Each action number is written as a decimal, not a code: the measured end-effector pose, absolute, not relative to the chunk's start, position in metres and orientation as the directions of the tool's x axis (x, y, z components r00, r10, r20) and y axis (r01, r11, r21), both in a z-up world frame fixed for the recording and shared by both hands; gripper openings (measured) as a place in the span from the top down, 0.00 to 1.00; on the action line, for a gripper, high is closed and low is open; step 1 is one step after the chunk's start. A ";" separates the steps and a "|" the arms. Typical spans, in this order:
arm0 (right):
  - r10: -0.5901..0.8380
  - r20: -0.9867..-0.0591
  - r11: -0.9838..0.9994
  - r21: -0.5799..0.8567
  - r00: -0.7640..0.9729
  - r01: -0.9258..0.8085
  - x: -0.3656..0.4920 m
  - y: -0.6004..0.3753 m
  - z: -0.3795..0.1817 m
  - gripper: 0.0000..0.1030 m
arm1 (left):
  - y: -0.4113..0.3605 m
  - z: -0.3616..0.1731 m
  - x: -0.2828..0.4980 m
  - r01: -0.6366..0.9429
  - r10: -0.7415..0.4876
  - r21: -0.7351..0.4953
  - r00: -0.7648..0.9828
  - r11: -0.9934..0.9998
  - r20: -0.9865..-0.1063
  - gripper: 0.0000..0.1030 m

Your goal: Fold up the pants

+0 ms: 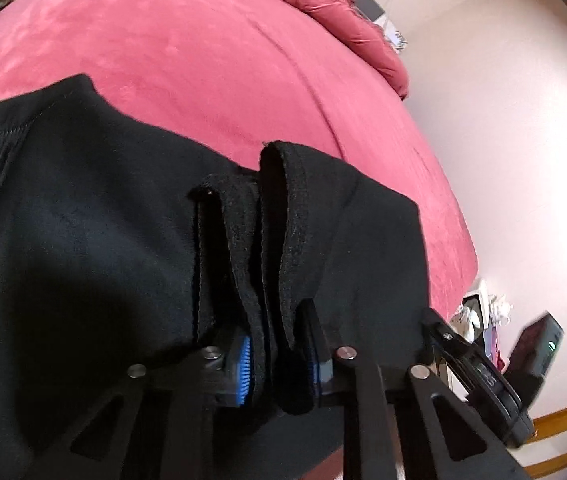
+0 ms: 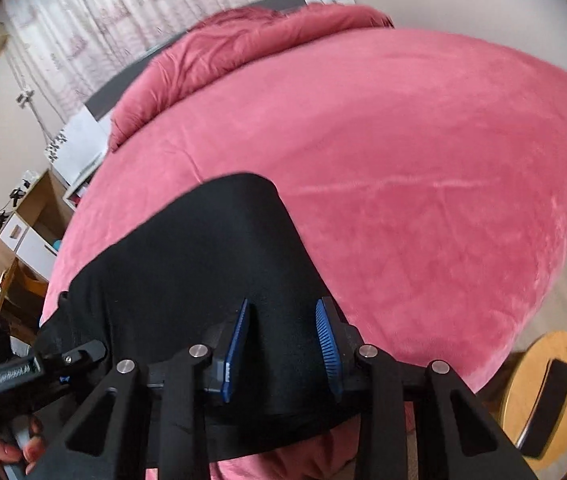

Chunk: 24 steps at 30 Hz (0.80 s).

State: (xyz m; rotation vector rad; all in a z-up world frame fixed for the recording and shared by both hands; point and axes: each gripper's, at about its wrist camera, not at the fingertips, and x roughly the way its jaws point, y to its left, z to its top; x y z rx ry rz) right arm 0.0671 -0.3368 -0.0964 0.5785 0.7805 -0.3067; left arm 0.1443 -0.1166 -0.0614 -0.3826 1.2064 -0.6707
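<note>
Pink plush bedding covers the wide bed (image 2: 423,152) that carries everything here, with pale walls around it.

Nearest in the left wrist view, the left gripper (image 1: 279,364) has its black jaws with blue ribbed pads (image 1: 243,364) drawn narrow, and bunched folds of the black fabric pants (image 1: 95,248) stand gathered between them, the pads pressing on the cloth. Two rolled hems rise just past the pads, side by side. From there the pants spread leftward across the bed's near edge, a stitched seam showing at the far left.

In the right wrist view, the right gripper (image 2: 283,340) has its blue pads (image 2: 327,344) standing apart, partly open, with the pants (image 2: 203,264) lying smooth beneath and between them; the pads do not pinch the cloth. The black fabric ends in a rounded fold toward the middle of the bed. At the lower left of this view the person's hand (image 2: 15,448) grips the handle of the other tool.

Beyond the pants, bare pink cover runs to the far end of the bed, where a crumpled pink duvet (image 2: 243,44) is heaped against a dark headboard (image 2: 275,0).

Off the bed's right edge stands a round wooden stool (image 2: 543,384) with a dark flat object on it; off the left edge, wooden shelving (image 2: 31,220), and a sheer patterned curtain (image 2: 123,20) hangs farthest back.
</note>
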 end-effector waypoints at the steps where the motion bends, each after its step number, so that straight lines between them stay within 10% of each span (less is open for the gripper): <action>1: -0.047 -0.737 0.795 0.381 0.674 0.471 0.068 -0.339 -0.099 0.66 | -0.117 -0.057 0.143 0.284 -0.668 -0.610 0.201 0.740 -0.717 0.82; 20: -0.093 -0.731 0.804 0.345 0.676 0.484 0.055 -0.341 -0.089 0.63 | -0.073 -0.070 0.104 0.255 -0.714 -0.668 0.206 0.699 -0.669 0.90; 24: -0.100 -0.689 0.823 0.349 0.718 0.449 0.051 -0.339 -0.073 0.63 | -0.077 -0.069 0.118 0.226 -0.715 -0.678 0.199 0.699 -0.671 0.63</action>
